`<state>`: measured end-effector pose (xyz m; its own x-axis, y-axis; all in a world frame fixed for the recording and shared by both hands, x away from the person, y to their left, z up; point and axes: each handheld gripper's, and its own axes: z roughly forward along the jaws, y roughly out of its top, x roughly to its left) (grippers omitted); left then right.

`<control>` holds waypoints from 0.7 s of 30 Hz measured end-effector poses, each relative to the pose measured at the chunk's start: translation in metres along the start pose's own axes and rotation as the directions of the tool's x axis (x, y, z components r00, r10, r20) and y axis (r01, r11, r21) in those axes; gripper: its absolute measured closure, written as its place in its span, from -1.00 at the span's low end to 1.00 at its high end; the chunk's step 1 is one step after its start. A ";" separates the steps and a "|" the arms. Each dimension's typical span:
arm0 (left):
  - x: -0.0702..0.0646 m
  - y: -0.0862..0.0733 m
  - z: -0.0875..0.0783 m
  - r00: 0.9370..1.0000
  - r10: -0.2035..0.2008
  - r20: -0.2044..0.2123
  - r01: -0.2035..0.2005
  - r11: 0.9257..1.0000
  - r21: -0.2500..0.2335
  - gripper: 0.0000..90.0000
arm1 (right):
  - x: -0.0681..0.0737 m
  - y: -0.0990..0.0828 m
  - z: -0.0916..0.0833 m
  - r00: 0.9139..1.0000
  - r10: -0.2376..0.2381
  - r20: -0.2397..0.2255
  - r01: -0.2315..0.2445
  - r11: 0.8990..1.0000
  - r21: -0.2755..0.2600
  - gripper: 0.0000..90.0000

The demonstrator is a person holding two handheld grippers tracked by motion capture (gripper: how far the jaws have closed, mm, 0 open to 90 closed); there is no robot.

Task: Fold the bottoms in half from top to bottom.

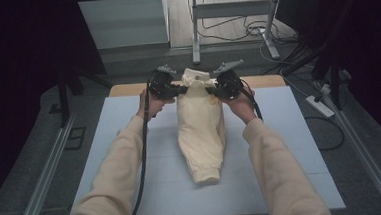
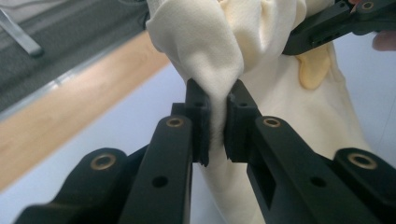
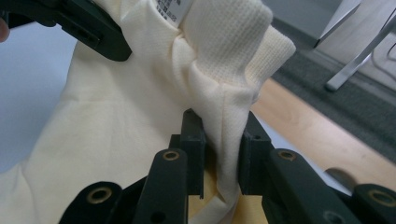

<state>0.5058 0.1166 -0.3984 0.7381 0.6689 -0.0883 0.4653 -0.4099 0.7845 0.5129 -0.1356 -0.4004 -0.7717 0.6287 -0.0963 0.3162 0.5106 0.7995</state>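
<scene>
A cream-coloured garment point(image 1: 201, 132) hangs bunched from its far end and trails down onto the white table sheet point(image 1: 291, 146). My left gripper point(image 1: 180, 89) is shut on a fold of the garment point(image 2: 215, 70) near its top left. My right gripper point(image 1: 211, 90) is shut on the ribbed collar side of the garment point(image 3: 224, 93) at its top right. The two grippers face each other, lifted above the sheet. In the left gripper view the right gripper's jaws show at upper right; in the right gripper view the left gripper's jaws show at upper left.
A wooden table edge point(image 1: 262, 81) shows beyond the white sheet. Metal rails point(image 1: 47, 171) run along both sides. A table leg frame point(image 1: 273, 27), cables and a power strip point(image 1: 319, 106) lie on the floor behind and to the right.
</scene>
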 end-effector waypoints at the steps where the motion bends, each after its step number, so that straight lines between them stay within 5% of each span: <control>1: 0.000 0.005 -0.004 1.000 0.006 -0.004 -0.006 1.000 -0.009 0.81 | -0.001 0.005 -0.003 1.000 -0.001 0.006 0.002 1.000 -0.013 0.68; 5: -0.001 0.010 -0.009 1.000 0.017 -0.016 -0.018 1.000 -0.018 0.81 | -0.002 0.017 -0.010 0.999 -0.024 0.030 0.025 0.999 -0.039 0.68; 21: -0.002 -0.014 0.007 1.000 0.000 0.017 0.000 1.000 0.006 0.81 | -0.003 -0.006 0.005 1.000 -0.027 -0.001 0.027 1.000 0.008 0.67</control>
<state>0.5012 0.1167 -0.4139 0.7460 0.6586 -0.0986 0.4684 -0.4136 0.7808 0.5161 -0.1374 -0.4081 -0.7802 0.6144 -0.1172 0.2999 0.5319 0.7920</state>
